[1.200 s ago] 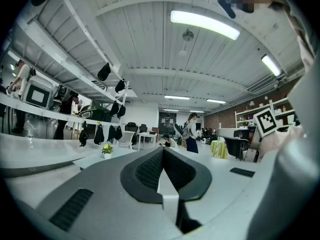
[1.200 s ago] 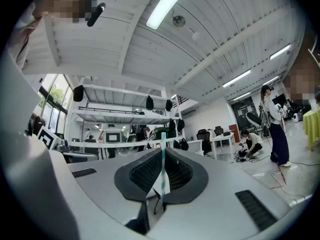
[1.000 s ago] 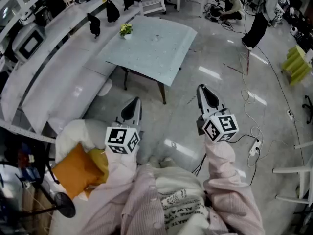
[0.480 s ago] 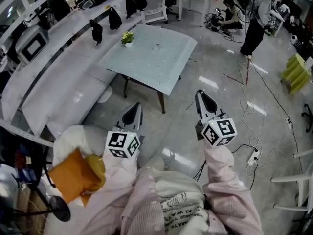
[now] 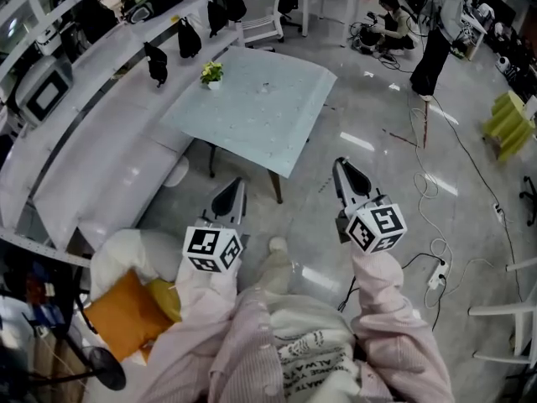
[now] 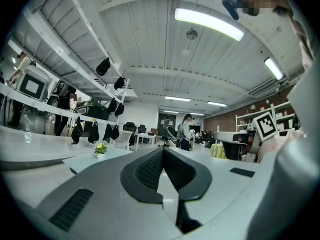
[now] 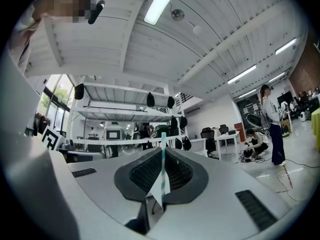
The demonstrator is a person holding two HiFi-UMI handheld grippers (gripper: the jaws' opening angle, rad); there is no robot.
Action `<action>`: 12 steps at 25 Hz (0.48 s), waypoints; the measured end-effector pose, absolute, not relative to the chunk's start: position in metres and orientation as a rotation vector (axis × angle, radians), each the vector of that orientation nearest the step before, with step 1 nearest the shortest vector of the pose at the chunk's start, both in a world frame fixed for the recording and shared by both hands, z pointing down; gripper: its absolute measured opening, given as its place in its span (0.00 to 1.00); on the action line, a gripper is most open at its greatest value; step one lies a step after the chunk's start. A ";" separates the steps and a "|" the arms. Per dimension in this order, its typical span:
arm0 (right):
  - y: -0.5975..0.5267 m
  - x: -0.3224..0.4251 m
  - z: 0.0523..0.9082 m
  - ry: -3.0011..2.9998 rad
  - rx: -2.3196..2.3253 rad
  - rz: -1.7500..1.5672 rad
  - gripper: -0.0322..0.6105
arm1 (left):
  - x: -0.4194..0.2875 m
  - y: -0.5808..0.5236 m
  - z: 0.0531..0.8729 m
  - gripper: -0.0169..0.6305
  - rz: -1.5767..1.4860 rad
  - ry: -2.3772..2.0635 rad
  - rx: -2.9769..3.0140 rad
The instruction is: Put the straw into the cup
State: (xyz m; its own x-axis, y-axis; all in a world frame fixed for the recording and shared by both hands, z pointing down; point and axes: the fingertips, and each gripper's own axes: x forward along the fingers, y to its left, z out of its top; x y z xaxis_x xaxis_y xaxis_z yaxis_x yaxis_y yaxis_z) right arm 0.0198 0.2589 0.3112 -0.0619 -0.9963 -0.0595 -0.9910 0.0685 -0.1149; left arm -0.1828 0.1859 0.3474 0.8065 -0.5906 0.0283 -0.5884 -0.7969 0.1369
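Observation:
A thin teal-and-white striped straw (image 7: 162,156), still partly in its paper wrapper, stands upright between the pads of my right gripper (image 7: 163,151), which is shut on it. In the head view the right gripper (image 5: 339,166) points ahead over the grey floor, right of the glass table (image 5: 260,116); the straw is too thin to see there. My left gripper (image 5: 236,183) is held level beside it, near the table's closest corner. In the left gripper view its jaws (image 6: 163,150) stand together with nothing clearly held. I cannot make out a cup in any view.
A small potted plant (image 5: 211,72) stands on the table's far left corner. A long white bench (image 5: 101,166) and an orange cushion (image 5: 126,313) lie to the left. Cables and a power strip (image 5: 436,263) trail across the floor on the right. People (image 5: 438,32) are at the back right.
Both grippers and the head view have advanced a little toward the glass table. A foot has come into view between the arms. Neither gripper's jaws have changed.

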 end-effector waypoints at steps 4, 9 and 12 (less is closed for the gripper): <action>0.233 0.040 0.323 2.206 -2.071 -0.094 0.07 | -0.162 0.159 0.356 0.03 -0.023 -0.920 2.844; 0.186 0.061 0.332 2.227 -2.054 -0.136 0.07 | -0.137 0.111 0.364 0.03 -0.003 -0.925 2.823; 0.152 0.074 0.333 2.231 -2.047 -0.155 0.07 | -0.122 0.078 0.367 0.03 0.009 -0.927 2.809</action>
